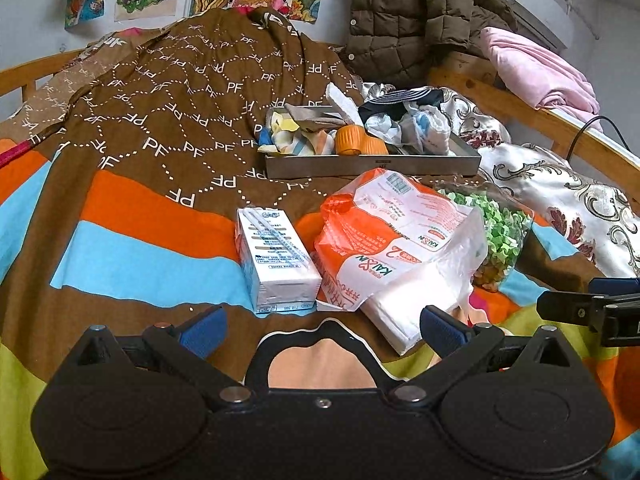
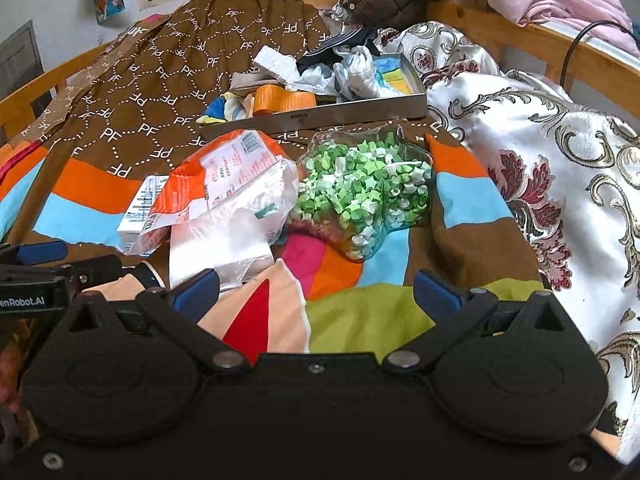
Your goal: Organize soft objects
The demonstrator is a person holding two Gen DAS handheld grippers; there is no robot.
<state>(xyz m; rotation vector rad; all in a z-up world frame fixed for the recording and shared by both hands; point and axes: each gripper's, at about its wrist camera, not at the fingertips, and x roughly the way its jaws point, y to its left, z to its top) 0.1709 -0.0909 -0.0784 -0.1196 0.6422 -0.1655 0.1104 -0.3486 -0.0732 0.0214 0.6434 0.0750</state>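
Metal tray [image 1: 372, 165], centre frame: socks [image 1: 420, 128] and cloths already in, apparently sorted. Tissue pack [image 1: 394, 240], lower centre on the bedspread [image 1: 120, 240]: outstanding. Left gripper [image 1: 322, 326], right gripper [image 2: 316, 294]: both spread wide, empty.

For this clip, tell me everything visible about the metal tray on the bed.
The metal tray is a shallow rectangular box of dull grey steel with low straight walls. It sits level on the brown PF-printed blanket, behind the orange tissue pack. It is heaped with crumpled socks, a striped dark cloth and two orange ribbed rolls. Neither claw touches it.
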